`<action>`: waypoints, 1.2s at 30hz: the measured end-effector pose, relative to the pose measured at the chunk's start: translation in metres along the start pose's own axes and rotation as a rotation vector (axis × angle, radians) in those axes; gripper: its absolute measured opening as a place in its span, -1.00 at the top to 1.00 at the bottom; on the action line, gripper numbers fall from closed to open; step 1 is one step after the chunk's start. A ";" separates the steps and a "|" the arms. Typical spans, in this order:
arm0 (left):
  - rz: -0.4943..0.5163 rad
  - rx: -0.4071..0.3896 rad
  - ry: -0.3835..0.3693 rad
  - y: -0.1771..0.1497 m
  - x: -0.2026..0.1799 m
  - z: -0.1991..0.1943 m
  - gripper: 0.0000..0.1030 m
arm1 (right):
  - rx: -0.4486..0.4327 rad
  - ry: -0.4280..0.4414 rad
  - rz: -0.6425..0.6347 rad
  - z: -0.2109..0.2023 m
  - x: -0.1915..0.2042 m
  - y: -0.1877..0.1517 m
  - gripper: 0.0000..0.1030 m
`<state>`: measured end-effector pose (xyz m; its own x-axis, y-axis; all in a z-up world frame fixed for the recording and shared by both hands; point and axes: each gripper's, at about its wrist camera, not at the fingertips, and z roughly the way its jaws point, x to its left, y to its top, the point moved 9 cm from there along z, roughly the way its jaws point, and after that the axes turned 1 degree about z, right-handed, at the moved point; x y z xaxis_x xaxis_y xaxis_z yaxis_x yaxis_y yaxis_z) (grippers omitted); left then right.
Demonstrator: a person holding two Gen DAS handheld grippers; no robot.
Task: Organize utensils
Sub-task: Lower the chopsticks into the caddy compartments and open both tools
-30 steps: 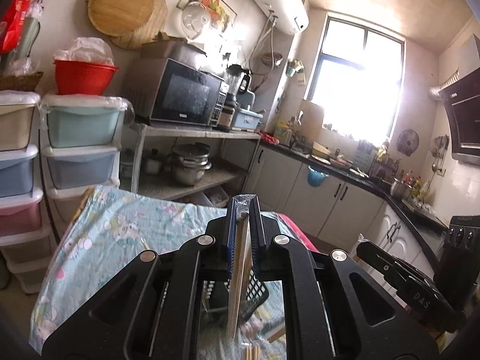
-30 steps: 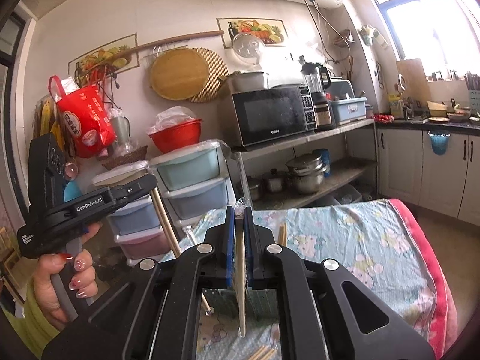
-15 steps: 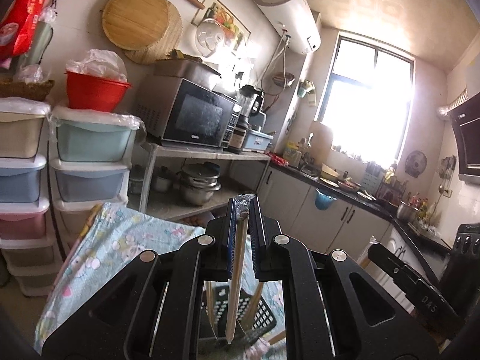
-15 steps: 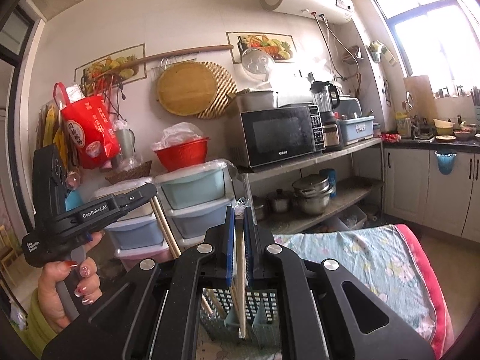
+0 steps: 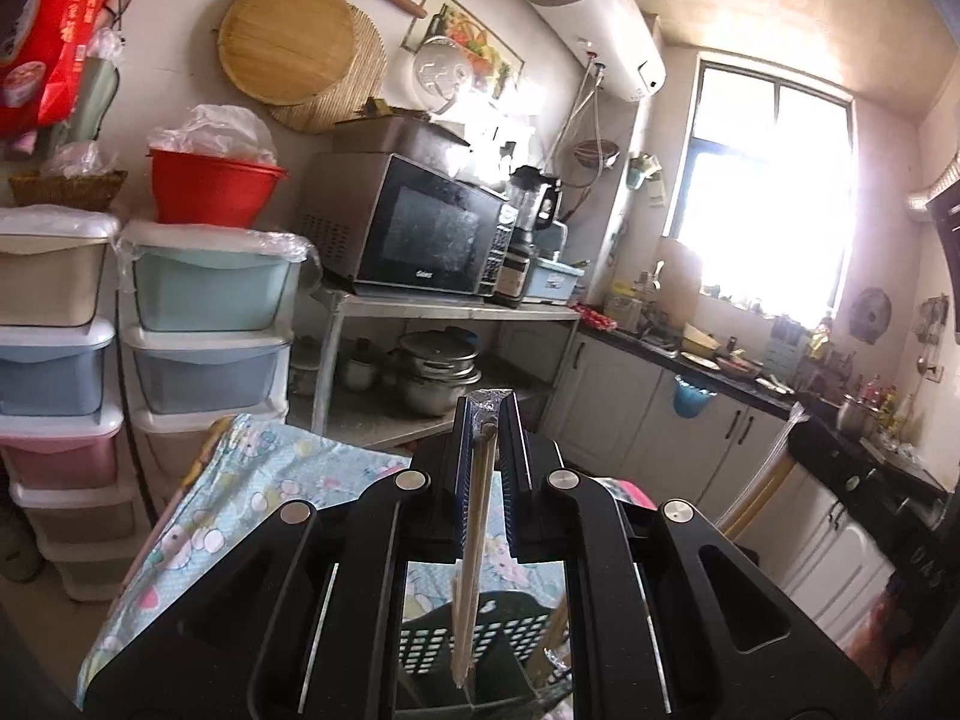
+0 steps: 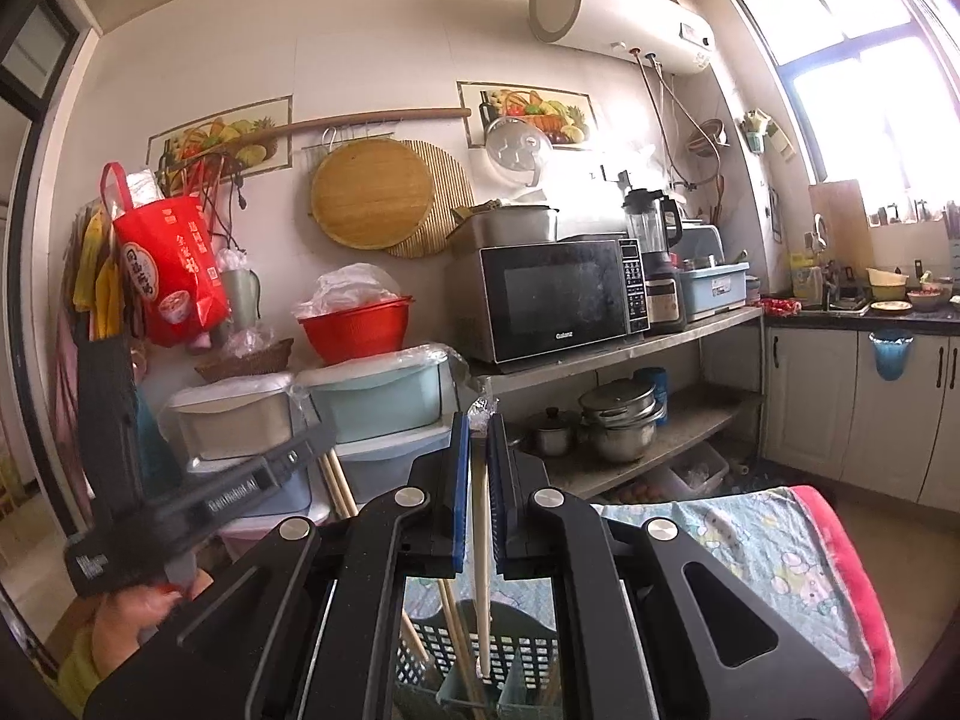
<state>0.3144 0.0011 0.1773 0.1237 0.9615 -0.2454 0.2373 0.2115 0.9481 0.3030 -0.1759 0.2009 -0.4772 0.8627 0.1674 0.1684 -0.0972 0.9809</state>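
My left gripper (image 5: 487, 420) is shut on a pale wooden chopstick (image 5: 471, 564) that hangs down between its blue pads. The chopstick's tip hovers over a dark slotted utensil basket (image 5: 474, 636) standing on the table. My right gripper (image 6: 478, 429) is shut on another chopstick (image 6: 482, 570), which also hangs down with its tip above the same basket (image 6: 516, 654). Other chopsticks (image 6: 453, 618) lean in the basket. At the left of the right wrist view is the left gripper's body (image 6: 198, 504), held by a hand (image 6: 129, 612).
A floral cloth (image 5: 252, 498) with a pink edge (image 6: 852, 576) covers the table. Behind it stand stacked plastic drawers (image 5: 204, 324), a metal shelf with a microwave (image 6: 558, 294) and pots (image 6: 618, 420), and kitchen cabinets (image 5: 678, 420) under a bright window.
Both grippers have risen with their chopsticks, and the views have tilted up. The basket now sits lower in both views.
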 end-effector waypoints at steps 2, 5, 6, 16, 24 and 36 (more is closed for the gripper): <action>-0.006 0.011 0.003 -0.008 0.003 0.006 0.89 | 0.004 0.008 0.005 0.005 0.001 -0.002 0.88; -0.014 0.014 0.015 -0.016 0.009 0.012 0.89 | 0.003 0.016 0.011 0.012 0.000 -0.007 0.88; -0.015 0.008 0.020 -0.017 0.011 0.013 0.89 | 0.002 0.017 0.013 0.013 0.000 -0.008 0.88; -0.048 0.018 0.029 -0.044 0.019 0.027 0.89 | 0.034 0.020 0.049 0.034 -0.005 -0.041 0.88; -0.030 0.055 0.019 -0.066 0.017 0.038 0.89 | 0.042 -0.005 0.023 0.046 -0.005 -0.065 0.88; -0.047 0.107 0.020 -0.086 0.021 0.046 0.89 | 0.062 -0.055 0.050 0.047 -0.019 -0.094 0.88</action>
<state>0.3410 -0.0054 0.0811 0.0914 0.9544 -0.2842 0.3444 0.2375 0.9083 0.3367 -0.1593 0.1007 -0.4189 0.8837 0.2087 0.2444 -0.1117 0.9632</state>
